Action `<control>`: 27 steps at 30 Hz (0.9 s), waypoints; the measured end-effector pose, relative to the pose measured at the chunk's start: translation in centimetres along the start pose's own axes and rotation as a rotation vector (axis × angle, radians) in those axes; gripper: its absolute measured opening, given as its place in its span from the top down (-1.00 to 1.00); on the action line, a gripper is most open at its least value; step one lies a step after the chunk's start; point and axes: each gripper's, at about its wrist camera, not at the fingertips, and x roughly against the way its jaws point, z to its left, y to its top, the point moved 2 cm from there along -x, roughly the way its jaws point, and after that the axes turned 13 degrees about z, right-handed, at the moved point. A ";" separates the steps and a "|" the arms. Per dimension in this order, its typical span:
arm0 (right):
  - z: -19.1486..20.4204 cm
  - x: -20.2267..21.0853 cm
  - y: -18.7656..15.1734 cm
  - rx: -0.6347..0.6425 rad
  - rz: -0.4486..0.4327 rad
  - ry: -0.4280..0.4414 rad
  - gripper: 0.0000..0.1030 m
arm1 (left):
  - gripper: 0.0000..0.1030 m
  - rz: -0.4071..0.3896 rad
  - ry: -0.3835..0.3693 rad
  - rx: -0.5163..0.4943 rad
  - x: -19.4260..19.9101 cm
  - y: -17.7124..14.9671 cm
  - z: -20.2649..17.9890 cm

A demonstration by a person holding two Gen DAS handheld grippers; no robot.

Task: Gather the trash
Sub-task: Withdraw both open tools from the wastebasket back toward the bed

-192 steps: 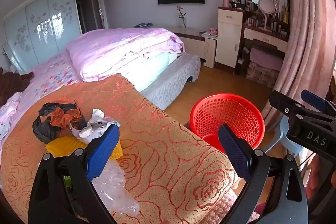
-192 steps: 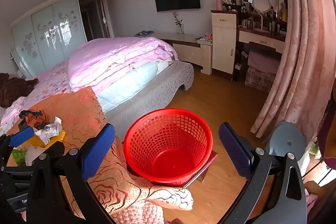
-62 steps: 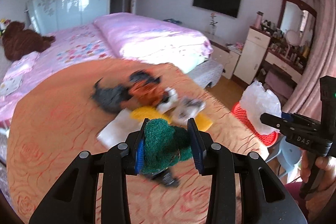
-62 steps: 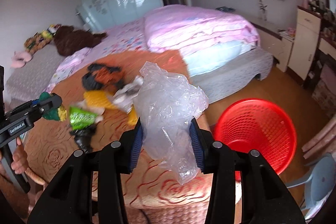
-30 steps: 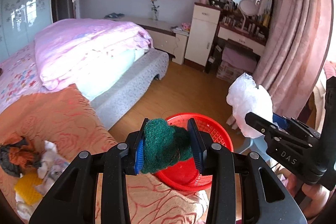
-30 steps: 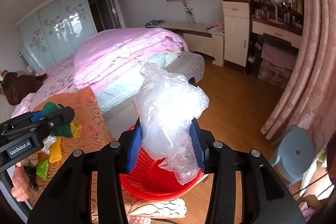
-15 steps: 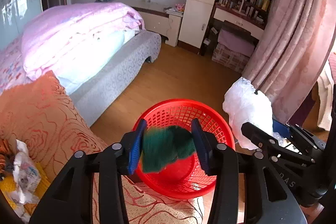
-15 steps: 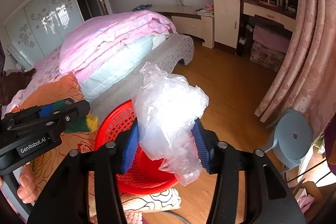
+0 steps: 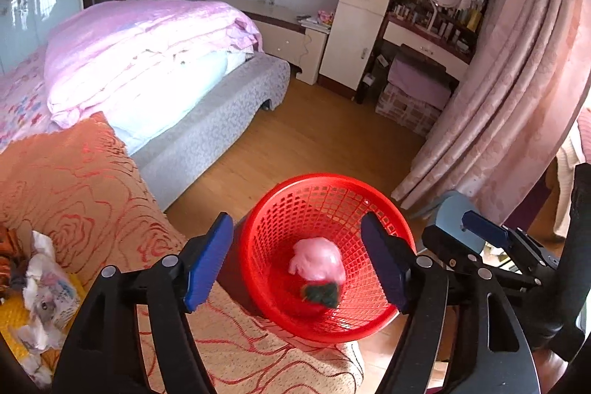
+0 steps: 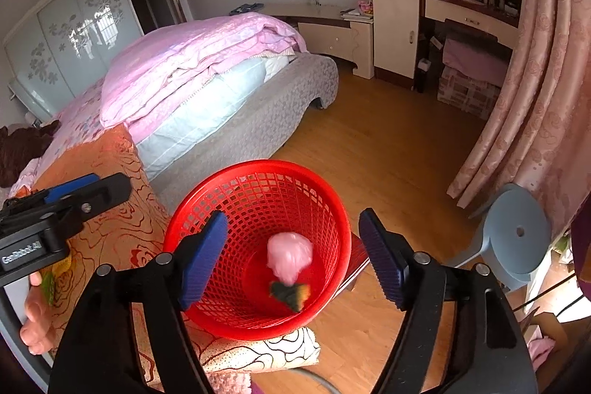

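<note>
Both loads are gone from the jaws. The left gripper (image 9: 297,259) and the right gripper (image 10: 293,257) have just been opening and now stand released with nothing between them, whereas a second ago one clenched a green scrubber and the other a crumpled plastic bag. The plastic bag (image 10: 290,255) and the scrubber (image 10: 290,294) now lie inside the red basket (image 10: 207,194), the scrubber just below the bag — blurred, so probably only just landed. That clears two pieces. More trash (image 9: 44,283) waits on the orange cover (image 9: 81,194) at the far left, so the job looks partly done. The basket stands tight against the cover's edge, with a blue stool (image 10: 517,235) and the curtain (image 10: 535,98) near on the right — open wooden floor (image 10: 388,143) lies beyond.
</note>
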 end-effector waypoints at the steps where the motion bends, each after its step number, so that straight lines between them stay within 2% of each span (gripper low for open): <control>1: 0.0 0.1 0.0 0.000 -0.004 -0.001 -0.38 | -0.36 -0.009 0.005 0.001 0.4 -0.2 0.1; 5: 0.1 0.6 0.0 0.000 -0.031 -0.011 -0.39 | -0.42 -0.042 0.027 0.012 1.7 -0.8 0.4; 18: 1.6 2.6 -0.4 0.051 -0.140 -0.065 -0.61 | -0.49 -0.117 0.137 0.018 4.8 -3.3 1.2; 23: 2.7 3.2 -0.7 0.066 -0.152 -0.023 -0.61 | -0.49 -0.127 0.207 0.013 6.1 -5.6 2.1; 27: 4.4 3.5 -1.3 0.110 -0.152 0.000 -0.61 | -0.49 -0.128 0.234 0.067 7.6 -7.1 4.3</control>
